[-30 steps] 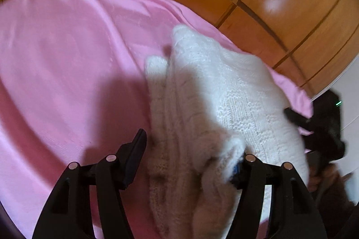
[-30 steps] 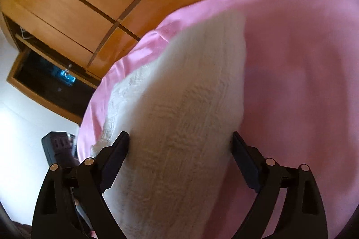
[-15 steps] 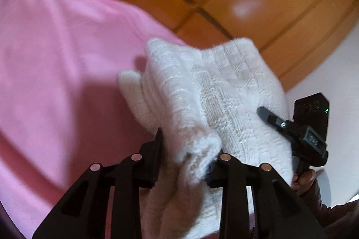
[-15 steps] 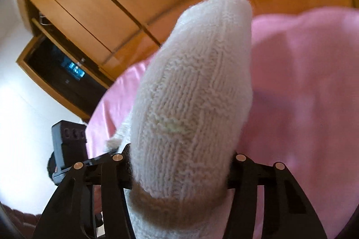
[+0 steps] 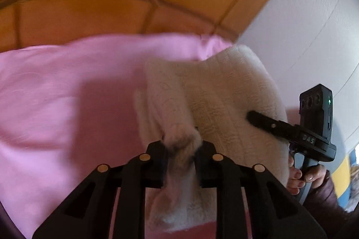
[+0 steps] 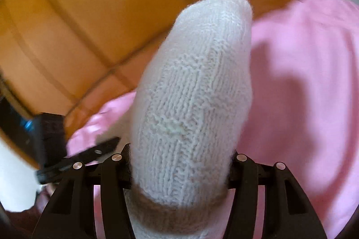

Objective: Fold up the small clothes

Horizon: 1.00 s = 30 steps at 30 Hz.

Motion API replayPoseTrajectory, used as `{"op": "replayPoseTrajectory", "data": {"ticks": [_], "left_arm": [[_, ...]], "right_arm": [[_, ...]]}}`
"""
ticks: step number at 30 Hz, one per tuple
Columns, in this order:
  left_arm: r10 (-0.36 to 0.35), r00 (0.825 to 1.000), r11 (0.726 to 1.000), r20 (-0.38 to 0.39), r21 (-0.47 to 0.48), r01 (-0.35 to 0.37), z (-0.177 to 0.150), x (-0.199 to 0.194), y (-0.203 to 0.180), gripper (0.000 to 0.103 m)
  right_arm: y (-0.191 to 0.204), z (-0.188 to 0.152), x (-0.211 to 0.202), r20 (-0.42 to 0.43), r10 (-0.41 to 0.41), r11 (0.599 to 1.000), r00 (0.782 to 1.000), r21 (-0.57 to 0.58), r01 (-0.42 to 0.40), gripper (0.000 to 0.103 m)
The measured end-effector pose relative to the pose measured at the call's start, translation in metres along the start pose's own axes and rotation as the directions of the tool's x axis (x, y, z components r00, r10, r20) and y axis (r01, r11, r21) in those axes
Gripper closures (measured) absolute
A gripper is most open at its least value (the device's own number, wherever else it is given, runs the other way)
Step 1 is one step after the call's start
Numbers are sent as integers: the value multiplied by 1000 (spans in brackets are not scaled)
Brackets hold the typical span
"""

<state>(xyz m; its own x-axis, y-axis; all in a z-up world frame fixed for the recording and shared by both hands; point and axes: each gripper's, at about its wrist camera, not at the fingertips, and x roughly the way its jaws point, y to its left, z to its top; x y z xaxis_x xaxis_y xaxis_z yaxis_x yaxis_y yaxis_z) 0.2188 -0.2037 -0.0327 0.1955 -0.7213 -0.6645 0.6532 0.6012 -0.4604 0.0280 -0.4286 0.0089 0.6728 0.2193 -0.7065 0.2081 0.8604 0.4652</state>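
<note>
Both grippers, left point(image 5: 180, 149) and right point(image 6: 179, 156), clamp the white knit point(image 6: 193, 93), held above the pink sheet point(image 5: 56, 86), its length pointing forward.

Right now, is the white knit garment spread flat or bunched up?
Bunched and lifted: the white knit garment is pinched by the left gripper and right gripper over the pink cloth.

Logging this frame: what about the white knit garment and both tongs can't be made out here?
- Garment type: white knit garment is bunched in both views; its lower end runs off the bottom edge.
- Right tongs: the knit covers the fingertips in the right wrist view.
- Left tongs: pinched fabric is motion-blurred in the left wrist view.
- Pink sheet: what lies under it is hidden.
</note>
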Motion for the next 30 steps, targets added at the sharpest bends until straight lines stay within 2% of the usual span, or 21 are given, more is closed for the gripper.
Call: {"op": "replayPoseTrajectory", "data": {"ticks": [1,2,3,4,5,7,9,11,12,13,16,17,19,20,21,22,24,26,29,30], "left_arm": [[75,995,997,-68,31,-73,-3,30,-8,85],[117,988,992,-102,50,-113,-4,44,-10,85],[146,982,988,-122,75,-138,-11,56,-13,84],[173,978,982,-113,95,-163,-15,64,-16,82],[192,976,978,-103,103,-181,-18,65,-20,82],[225,970,969,-87,121,-214,-21,61,-27,81],[250,966,962,-62,127,-241,-19,55,-36,80],[274,961,955,-29,123,-269,-15,48,-38,77],[285,958,952,-15,121,-282,-12,45,-35,75],[301,954,947,-6,124,-298,-13,44,-35,73],[314,949,945,-15,98,-311,-20,49,-27,72],[318,948,945,-12,91,-316,-24,48,-25,71],[338,941,937,-4,91,-336,-27,53,-24,68],[343,939,936,-6,87,-341,-27,57,-23,66],[347,938,935,-8,84,-345,-27,60,-22,62],[363,932,928,-2,86,-361,-27,59,-21,58],[371,928,926,6,75,-371,-27,50,-22,57],[378,925,923,38,59,-380,-27,33,-25,56],[382,920,921,87,51,-387,-30,8,-33,54],[392,914,915,110,54,-399,-31,0,-36,48]], "right_arm": [[-17,-6,8,-26,-33,999,999,29,34,47],[-36,-17,20,-61,-62,996,996,68,66,45],[-46,-24,25,-65,-64,993,996,97,70,38],[-55,-30,26,-39,-56,990,998,129,60,29],[-60,-35,23,-3,-51,985,999,162,50,24],[-51,-39,19,11,-66,984,998,166,63,18],[-33,-35,6,40,-146,983,988,122,140,18],[-21,-33,-22,125,-255,966,959,72,248,18],[-22,-30,-35,159,-276,961,948,57,270,20],[-14,-23,-45,190,-289,957,938,40,287,31],[17,-30,-62,255,-344,930,904,-43,366,50],[25,-35,-57,245,-352,924,903,-60,377,52],[18,-36,-33,156,-370,918,916,-94,386,56],[14,-45,-13,122,-439,883,890,-125,452,56],[13,-55,1,146,-505,836,851,-162,524,56],[17,-62,7,191,-529,809,827,-183,559,56],[24,-62,5,219,-559,778,799,-195,598,55],[27,-59,-2,224,-568,774,792,-181,606,55],[32,-58,-17,224,-562,787,796,-151,598,55],[34,-58,-23,226,-555,796,801,-134,590,55]]}}
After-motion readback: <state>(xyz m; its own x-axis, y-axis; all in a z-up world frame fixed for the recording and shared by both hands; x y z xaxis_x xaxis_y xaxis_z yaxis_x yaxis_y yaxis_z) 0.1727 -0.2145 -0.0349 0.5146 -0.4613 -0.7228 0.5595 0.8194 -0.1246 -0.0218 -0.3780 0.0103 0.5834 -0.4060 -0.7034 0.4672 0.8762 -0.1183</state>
